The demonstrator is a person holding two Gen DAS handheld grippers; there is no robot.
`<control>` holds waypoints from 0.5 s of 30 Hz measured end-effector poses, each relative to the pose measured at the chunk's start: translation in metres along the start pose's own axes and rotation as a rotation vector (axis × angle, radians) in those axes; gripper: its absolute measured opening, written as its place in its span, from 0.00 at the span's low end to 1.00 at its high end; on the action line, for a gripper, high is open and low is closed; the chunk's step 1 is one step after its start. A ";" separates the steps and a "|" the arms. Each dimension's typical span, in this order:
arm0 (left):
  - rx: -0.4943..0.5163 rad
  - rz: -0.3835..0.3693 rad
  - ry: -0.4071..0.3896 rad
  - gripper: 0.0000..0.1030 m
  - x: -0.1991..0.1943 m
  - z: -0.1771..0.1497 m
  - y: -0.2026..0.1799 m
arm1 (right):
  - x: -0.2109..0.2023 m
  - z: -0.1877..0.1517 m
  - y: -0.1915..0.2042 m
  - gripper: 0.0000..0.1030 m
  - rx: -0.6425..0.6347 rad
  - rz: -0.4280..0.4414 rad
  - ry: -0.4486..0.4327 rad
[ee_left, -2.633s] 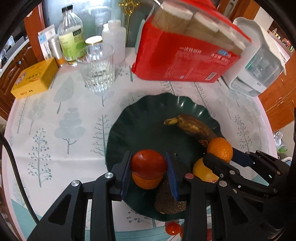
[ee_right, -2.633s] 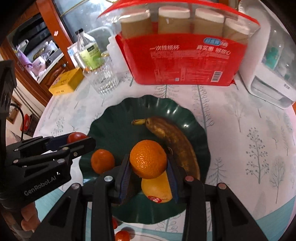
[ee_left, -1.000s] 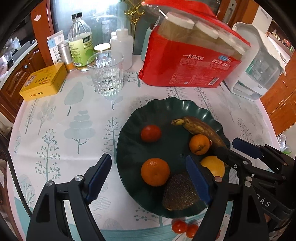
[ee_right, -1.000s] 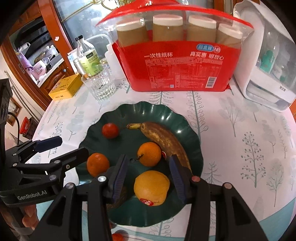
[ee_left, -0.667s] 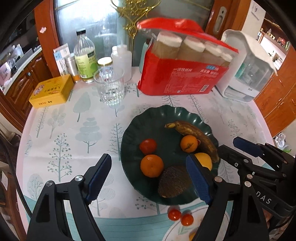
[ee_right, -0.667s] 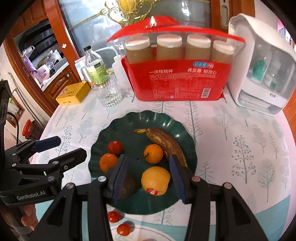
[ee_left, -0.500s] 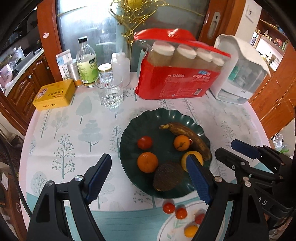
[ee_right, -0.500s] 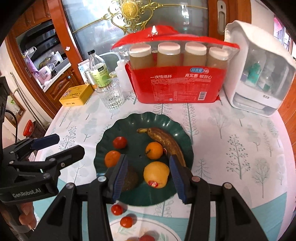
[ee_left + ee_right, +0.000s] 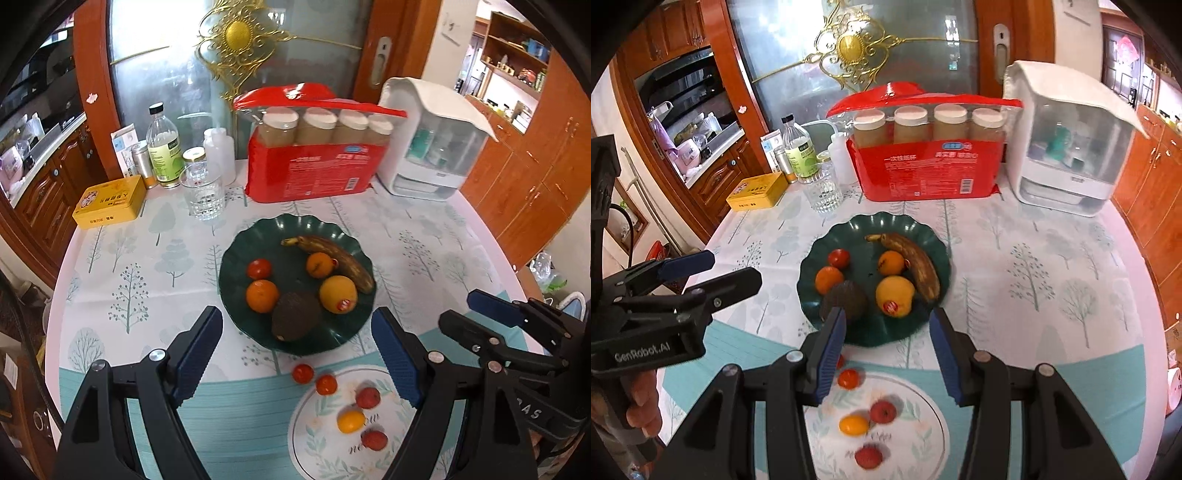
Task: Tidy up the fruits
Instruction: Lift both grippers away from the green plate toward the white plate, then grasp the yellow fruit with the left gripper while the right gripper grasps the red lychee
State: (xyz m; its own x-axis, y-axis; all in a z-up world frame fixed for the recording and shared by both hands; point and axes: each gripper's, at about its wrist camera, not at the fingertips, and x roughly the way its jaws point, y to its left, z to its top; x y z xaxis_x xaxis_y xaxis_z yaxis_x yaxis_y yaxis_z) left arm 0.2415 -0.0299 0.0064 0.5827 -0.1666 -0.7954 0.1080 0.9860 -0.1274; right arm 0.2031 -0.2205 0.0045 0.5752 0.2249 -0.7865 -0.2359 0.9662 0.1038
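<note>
- Presently left gripper (image 9: 295, 354) and right gripper (image 9: 888, 347) both hang wide open and empty above the table's near edge.
- Fruit sits crowded on the green plate (image 9: 236, 258); small fruit lies on the white plate (image 9: 306, 439), two tomatoes (image 9: 303, 373) beside it.
- Risk: round tomatoes may roll off if nudged.

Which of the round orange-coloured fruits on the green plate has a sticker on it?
The biggest, yellow-orange one, at the near right of the green plate beside the banana. It bears a red sticker; the two smaller oranges show none.

Black left gripper (image 9: 297, 354), blue ribbed pads, silver screws (white "GenRobot.AI" lettering)
</note>
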 end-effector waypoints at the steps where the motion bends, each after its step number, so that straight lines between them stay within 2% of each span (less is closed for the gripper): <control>1: 0.006 -0.005 -0.004 0.79 -0.003 -0.004 -0.002 | -0.005 -0.004 -0.002 0.46 -0.001 -0.002 -0.005; 7: 0.084 -0.029 0.010 0.80 -0.007 -0.036 -0.022 | -0.025 -0.037 -0.011 0.46 -0.020 -0.031 -0.014; 15: 0.190 -0.051 0.084 0.80 0.016 -0.087 -0.037 | -0.016 -0.089 -0.010 0.46 -0.056 -0.058 0.024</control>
State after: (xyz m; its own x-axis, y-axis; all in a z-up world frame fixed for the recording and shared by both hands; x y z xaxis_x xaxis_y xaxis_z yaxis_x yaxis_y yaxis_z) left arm 0.1772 -0.0681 -0.0530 0.5044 -0.2065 -0.8384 0.2896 0.9552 -0.0610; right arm 0.1265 -0.2451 -0.0385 0.5702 0.1651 -0.8048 -0.2465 0.9689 0.0241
